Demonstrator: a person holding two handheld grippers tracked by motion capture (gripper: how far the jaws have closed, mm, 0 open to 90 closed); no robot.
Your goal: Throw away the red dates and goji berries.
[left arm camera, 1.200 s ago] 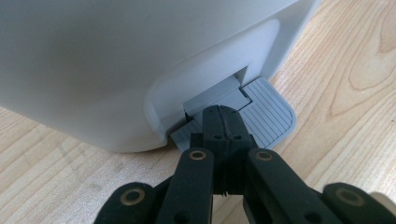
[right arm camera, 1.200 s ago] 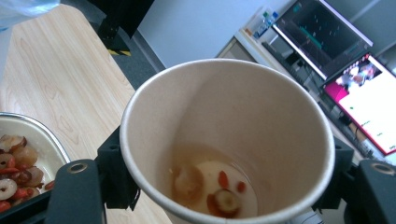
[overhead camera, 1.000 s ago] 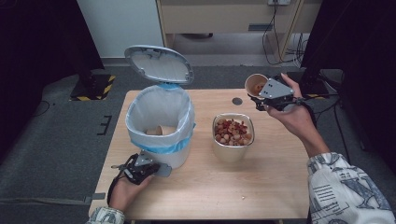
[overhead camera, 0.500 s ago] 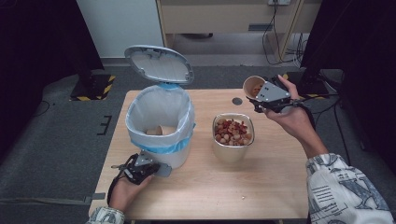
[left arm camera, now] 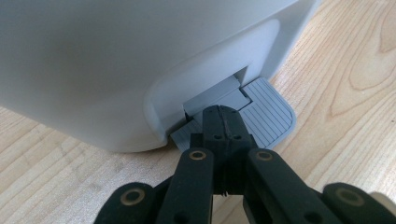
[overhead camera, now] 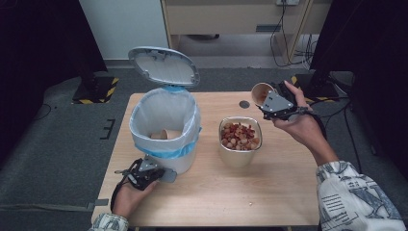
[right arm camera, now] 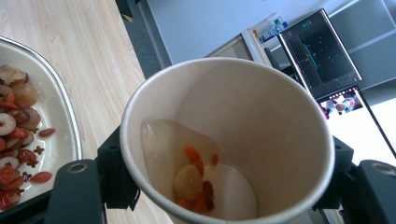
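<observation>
Near edge: left gripper [overhead camera: 144,172] low on the wooden surface [overhead camera: 269,192], fingers closed together on nothing, tips pressing the grey foot pedal [left arm camera: 261,112] of the white pedal bin [overhead camera: 166,127]. Bin lid [overhead camera: 163,66] stands up open, so the pedal looks held down. Bin has a blue-edged liner; another paper cup lies inside it.

Middle: metal bowl [overhead camera: 240,139] just right of the bin, holding red and pale dried-fruit pieces; a few crumbs on the wood near it.

Far right: right gripper [overhead camera: 269,98] lifted above the surface, behind the bowl, fingers clamped on the sides of a paper cup [right arm camera: 224,140]. Cup is tilted toward the camera; inside, some clear liquid plus a few leftover fruit bits [right arm camera: 196,179] pooled at the low side. Small dark round spot on the surface beside it, can't tell what.

Likely step: carry the cup over and dump or drop it in the bin.

Risks:
- cup already tilted with liquid in it; more tilt on the way across would spill on the wood or into the bowl
- thin paper wall, a harder squeeze could buckle it and slosh the contents
- left tips sit near the pedal's inner end; if they slip, the lid drops shut as the cup arrives
- a low path over the bowl could clip its rim
</observation>
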